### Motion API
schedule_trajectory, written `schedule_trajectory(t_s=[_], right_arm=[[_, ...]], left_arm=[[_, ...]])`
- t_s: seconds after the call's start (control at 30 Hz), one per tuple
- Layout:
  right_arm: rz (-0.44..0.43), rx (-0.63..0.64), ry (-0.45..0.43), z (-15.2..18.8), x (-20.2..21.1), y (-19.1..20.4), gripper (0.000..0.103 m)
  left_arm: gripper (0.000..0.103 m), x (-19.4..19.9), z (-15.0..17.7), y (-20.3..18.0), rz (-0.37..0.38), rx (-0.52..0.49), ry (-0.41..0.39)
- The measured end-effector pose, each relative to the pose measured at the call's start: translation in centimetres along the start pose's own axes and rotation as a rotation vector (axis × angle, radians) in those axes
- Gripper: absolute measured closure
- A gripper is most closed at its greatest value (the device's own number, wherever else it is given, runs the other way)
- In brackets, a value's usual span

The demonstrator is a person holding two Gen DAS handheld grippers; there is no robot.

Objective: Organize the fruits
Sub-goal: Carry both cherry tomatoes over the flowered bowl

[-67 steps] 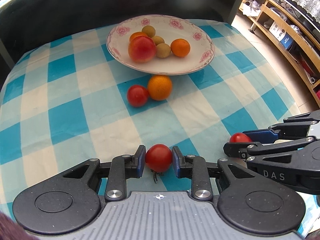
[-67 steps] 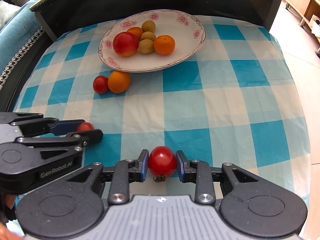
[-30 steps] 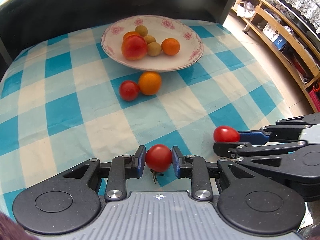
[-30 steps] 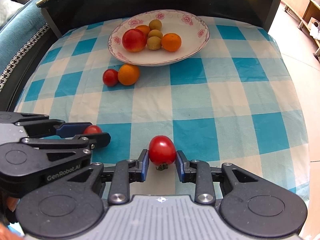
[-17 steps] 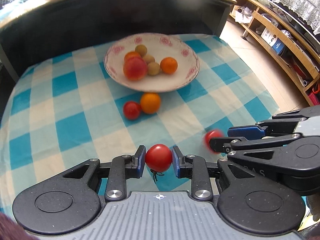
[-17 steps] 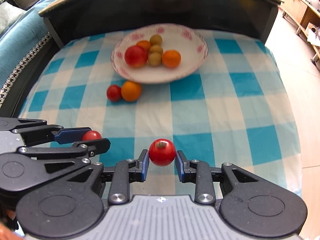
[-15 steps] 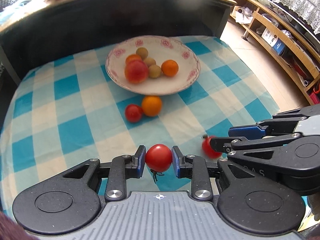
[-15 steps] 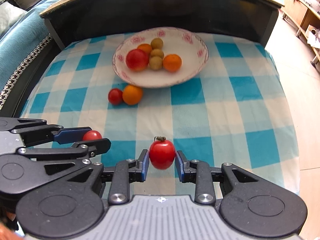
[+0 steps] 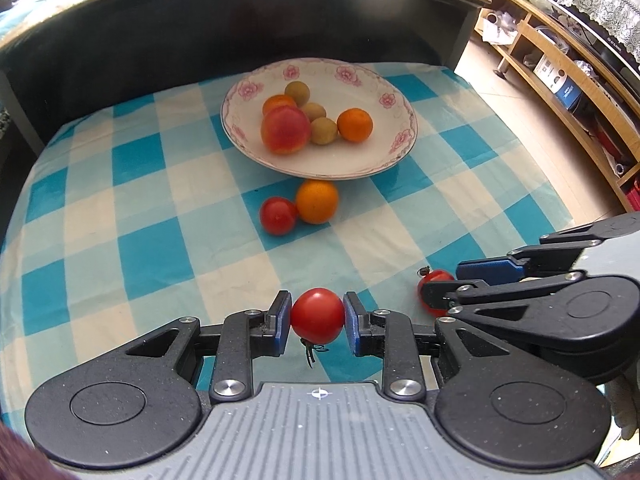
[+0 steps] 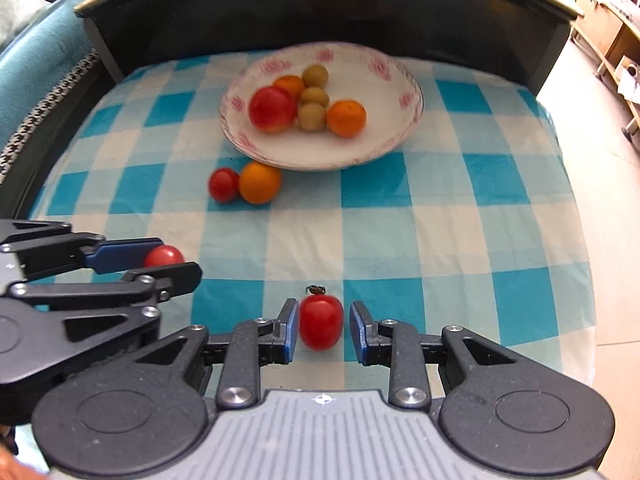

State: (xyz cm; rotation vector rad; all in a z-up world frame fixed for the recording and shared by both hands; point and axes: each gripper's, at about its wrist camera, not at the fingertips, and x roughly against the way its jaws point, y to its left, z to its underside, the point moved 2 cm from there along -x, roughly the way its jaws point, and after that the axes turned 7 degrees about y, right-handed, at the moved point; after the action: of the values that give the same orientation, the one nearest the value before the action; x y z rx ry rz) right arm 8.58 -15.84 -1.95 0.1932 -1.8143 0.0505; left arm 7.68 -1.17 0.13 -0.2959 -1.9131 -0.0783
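My left gripper [image 9: 317, 317] is shut on a red cherry tomato [image 9: 317, 315], held above the checked cloth. My right gripper [image 10: 324, 324] has its jaws parted a little around a second red tomato [image 10: 321, 322] that no longer touches the pads. That tomato also shows in the left wrist view [image 9: 434, 280] beside the right gripper's fingers. A flowered white plate [image 9: 394, 136] at the far middle holds a peach, two oranges and three small green fruits. A loose tomato [image 9: 277, 215] and an orange [image 9: 317, 201] lie touching just in front of the plate.
The blue and cream checked cloth [image 9: 140, 216] covers the table. A dark raised rim [image 9: 240, 20] runs along the far edge. Wooden shelves [image 9: 560, 64] stand on the floor to the right, past the table's right edge.
Both grippers lifted and drew back from the plate. The right gripper's jaws opened slightly and its tomato turned stem-up and came free of the pads. The left gripper kept its tomato.
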Motion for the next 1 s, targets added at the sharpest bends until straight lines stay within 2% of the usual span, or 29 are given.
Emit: schedule_trajectory(t_s=[0.37, 0.5, 0.77, 0.87, 1.0], right_arm=[[-0.012, -0.017, 0.032, -0.2, -1.8, -0.1, 0.072], [0.024, 0.012, 0.028, -0.2, -2.1, 0.5, 0.071], [0.015, 0.005, -0.003, 0.1, -0.7, 0.3, 0.072], [0.018, 0.025, -0.016, 0.4, 0.1, 0.8, 0.072], [0.017, 0.042, -0.029, 0.7, 1.3, 1.2, 0.072]], left_arm=[[0.067, -1.8, 0.4, 0.5, -0.009, 0.012, 0.048], [0.067, -2.0, 0.5, 0.8, -0.013, 0.02, 0.053], [0.067, -0.6, 0.5, 0.2, -0.002, 0.006, 0.024], [0.067, 0.8, 0.4, 0.3, 0.017, 0.039, 0.003], [0.067, 2.4, 0.2, -0.2, -0.027, 0.024, -0.017]])
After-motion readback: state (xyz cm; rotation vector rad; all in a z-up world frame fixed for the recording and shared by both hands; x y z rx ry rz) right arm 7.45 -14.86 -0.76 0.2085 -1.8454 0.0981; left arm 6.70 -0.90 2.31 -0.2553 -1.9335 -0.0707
